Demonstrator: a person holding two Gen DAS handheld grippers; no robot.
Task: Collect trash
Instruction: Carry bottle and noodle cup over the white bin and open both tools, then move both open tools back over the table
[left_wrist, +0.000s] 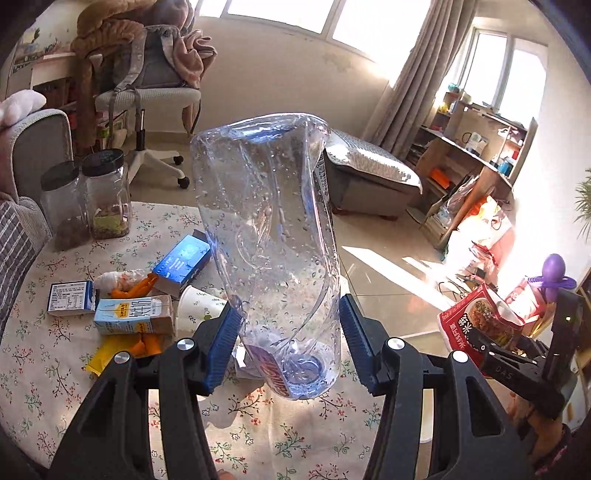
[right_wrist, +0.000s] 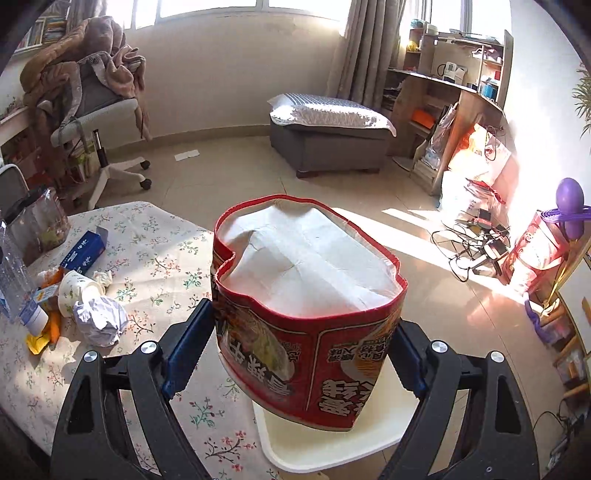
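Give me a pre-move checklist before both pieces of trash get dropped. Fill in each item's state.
1. Left hand-held gripper clamped on the crushed plastic bottle: ok, both blue pads press its lower end.
2. Right hand-held gripper clamped on the red noodle cup: ok, pads squeeze its dented sides.
3. Bottle empty: cannot tell, droplets cling inside; no pooled liquid visible.
4. Noodle cup empty: cannot tell, its paper lid hides the inside.
5. Drop target under the cup: cannot tell, a white bin shows beneath it, but whether it is open is hidden.
6. Table cleared: not ok, a paper cup, a crumpled paper and a blue carton remain on the floral tablecloth.
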